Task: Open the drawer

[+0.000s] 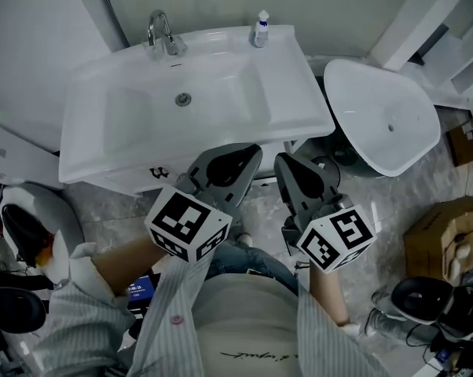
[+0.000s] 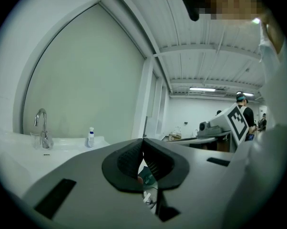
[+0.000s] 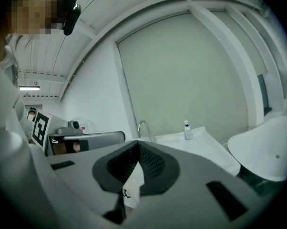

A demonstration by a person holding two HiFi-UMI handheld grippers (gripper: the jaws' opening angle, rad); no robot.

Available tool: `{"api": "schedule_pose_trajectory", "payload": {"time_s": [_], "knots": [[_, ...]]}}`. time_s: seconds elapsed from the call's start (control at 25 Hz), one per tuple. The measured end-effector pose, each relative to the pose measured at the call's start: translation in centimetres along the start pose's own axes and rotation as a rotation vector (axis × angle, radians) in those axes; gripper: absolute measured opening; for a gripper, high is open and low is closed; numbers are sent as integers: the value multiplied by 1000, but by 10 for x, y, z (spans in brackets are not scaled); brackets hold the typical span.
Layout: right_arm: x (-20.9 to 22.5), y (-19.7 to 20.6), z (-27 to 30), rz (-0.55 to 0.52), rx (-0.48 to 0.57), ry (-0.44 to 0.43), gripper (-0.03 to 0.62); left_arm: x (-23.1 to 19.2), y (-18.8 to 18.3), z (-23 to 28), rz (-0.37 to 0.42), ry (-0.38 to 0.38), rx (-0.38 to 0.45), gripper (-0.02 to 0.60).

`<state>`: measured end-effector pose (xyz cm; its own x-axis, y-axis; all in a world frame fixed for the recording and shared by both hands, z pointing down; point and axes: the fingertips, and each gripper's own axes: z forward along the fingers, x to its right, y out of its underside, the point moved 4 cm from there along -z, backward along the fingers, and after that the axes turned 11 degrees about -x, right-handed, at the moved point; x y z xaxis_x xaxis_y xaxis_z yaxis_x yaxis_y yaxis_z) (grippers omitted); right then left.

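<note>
In front of the sink (image 1: pixel 299 124), your left tongs (image 1: pixel 248 154) and right tongs (image 1: pixel 287 165) hang shut and empty above the drawer (image 1: pixel 134 181) beneath it; the approach looks unfinished, so lower, spread and catch its front.

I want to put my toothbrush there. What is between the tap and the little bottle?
Nothing. Between the tap and the little bottle there is only the bare white back edge of the sink, as the head view shows.
</note>
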<state>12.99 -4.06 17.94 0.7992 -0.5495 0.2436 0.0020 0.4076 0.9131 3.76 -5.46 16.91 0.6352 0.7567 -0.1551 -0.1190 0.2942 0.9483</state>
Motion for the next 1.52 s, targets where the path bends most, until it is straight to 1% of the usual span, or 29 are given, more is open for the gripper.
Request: {"api": "schedule_pose_trajectory", "payload": {"time_s": [0.12, 0.32, 0.52, 1.12, 1.52], "knots": [[0, 3, -1, 5, -6, -4, 9, 0, 4, 3, -4, 14, -16, 17], [0, 6, 6, 25, -34, -27, 9, -1, 10, 8, -37, 20, -39, 17], [4, 12, 13, 31, -47, -29, 9, 0, 13, 16, -3, 30, -41, 17], [23, 10, 11, 27, -51, 15, 9, 4, 18, 27, -7, 59, -62, 17], [25, 11, 14, 10, -67, 17, 9, 5, 19, 32, 0, 68, -73, 17]]}}
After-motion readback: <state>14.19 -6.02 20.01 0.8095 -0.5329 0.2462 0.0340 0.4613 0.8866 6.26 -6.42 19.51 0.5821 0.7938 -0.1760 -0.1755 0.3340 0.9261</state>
